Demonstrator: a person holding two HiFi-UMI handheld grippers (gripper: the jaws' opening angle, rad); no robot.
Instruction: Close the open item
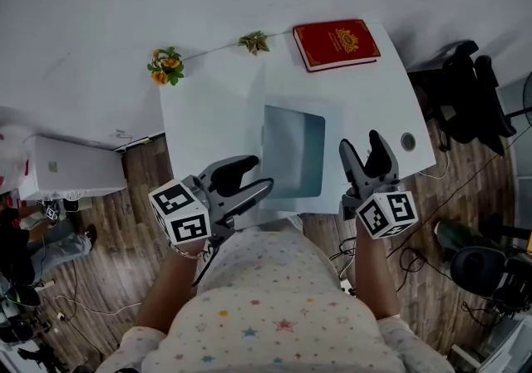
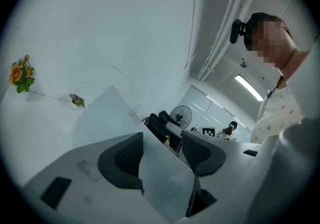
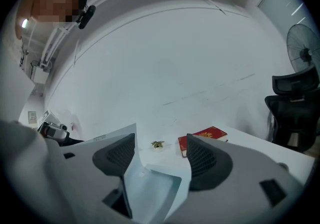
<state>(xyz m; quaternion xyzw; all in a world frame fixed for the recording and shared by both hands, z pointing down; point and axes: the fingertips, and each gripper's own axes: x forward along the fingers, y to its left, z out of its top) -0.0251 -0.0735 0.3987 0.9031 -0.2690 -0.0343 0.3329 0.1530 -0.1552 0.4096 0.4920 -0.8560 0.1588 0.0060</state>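
Step in hand: the approach to the lid, with closing not yet begun. The white box [image 1: 293,155] is sitting open mid-surface [image 1: 378,101], toward the front edge. Its pale blue inside is showing, and I can make out nothing in it. The lid [image 1: 212,126] is standing raised along the box's left side; whether it is upright or leaning outward I cannot tell. A red book [image 1: 336,43] is lying closed at the far right corner, well apart from the box, and appears to have no part in this task.

The left gripper [image 1: 263,174] is pointing rightward at the lid's near corner, jaws standing wide apart. In the left gripper view the lid's edge is running up between the pads, though neither seems to be pressing on it. The right gripper [image 1: 362,140] is hovering just right of the box, jaws apart and nothing between them.

Judging the next move: the lid is needing a push or pinch from its outer face, then a swing rightward and down over the opening. The left gripper is looking the better placed for that. The right gripper may be needed to steady the box, since a light box could slide under a sideways push.
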